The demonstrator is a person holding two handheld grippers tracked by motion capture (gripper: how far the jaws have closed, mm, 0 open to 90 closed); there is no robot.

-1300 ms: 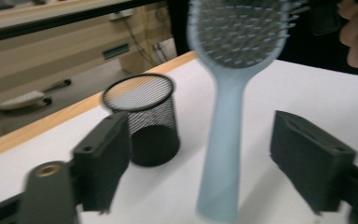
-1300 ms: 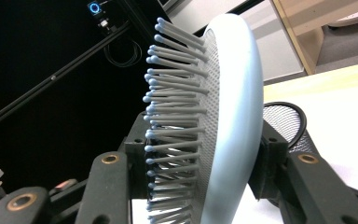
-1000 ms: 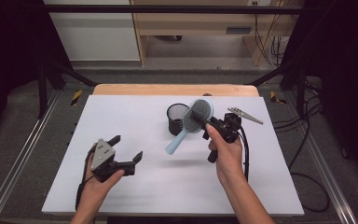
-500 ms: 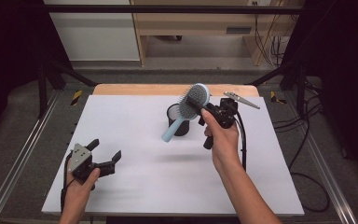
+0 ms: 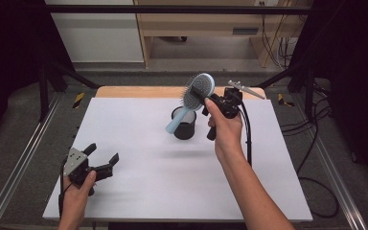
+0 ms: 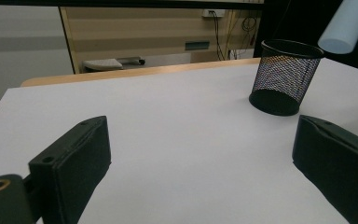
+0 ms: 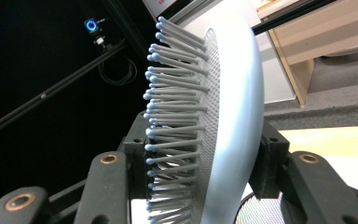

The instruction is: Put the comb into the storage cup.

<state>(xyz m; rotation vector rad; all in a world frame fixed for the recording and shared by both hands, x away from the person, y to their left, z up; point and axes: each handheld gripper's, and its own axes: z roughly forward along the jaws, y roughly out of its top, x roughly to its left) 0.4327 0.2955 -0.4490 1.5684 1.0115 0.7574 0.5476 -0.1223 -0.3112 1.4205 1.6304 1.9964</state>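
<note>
Gripping a blue hairbrush (image 5: 193, 98) by its head, right gripper (image 5: 210, 99) hovered above mesh cup (image 5: 184, 124); left gripper (image 5: 104, 161), jaws apart, near-left on table (image 5: 148, 163).

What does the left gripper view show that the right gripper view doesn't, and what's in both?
Left gripper view: the left gripper, jaws wide apart with nothing between them, the black mesh cup standing upright on the white table, and the hairbrush's pale blue handle end above the cup.

Right gripper view: the right gripper clamped across the hairbrush head, one jaw on the bristles, one on the smooth back.

Both: the hairbrush, and the wooden furniture behind the table.
</note>
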